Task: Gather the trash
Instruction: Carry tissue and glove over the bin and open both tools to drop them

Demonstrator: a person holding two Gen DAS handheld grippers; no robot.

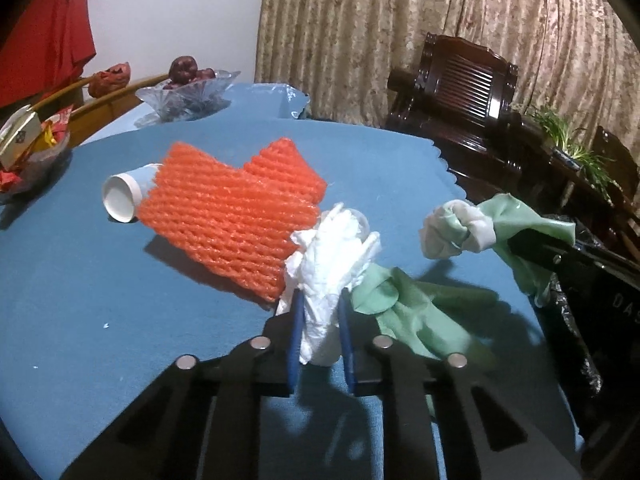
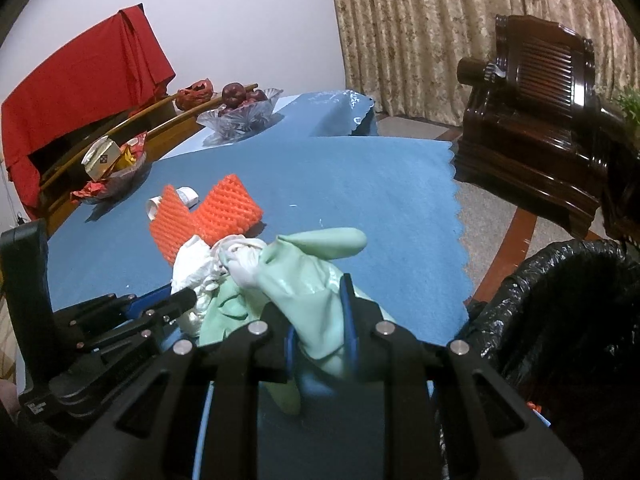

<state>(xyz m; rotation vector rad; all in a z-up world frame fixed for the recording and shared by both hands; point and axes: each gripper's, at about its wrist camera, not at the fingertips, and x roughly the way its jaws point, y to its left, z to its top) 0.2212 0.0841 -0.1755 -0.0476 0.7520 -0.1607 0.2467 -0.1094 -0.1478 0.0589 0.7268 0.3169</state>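
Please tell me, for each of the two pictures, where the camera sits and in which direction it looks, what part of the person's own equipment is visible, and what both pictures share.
Left wrist view: sits on the left gripper, looks down its jaws, shut on white tissue; the right gripper shows at right.
Right wrist view: sits on the right gripper, jaws shut on the green glove; the left gripper shows at left, the black bin bag at right.
Shared: blue tablecloth, orange foam net, glove, tissue.

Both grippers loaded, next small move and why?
Probably carry the right gripper, shut on the pale green rubber glove, over the black-lined bin beside it and release. The left gripper already pinches the crumpled white tissue.
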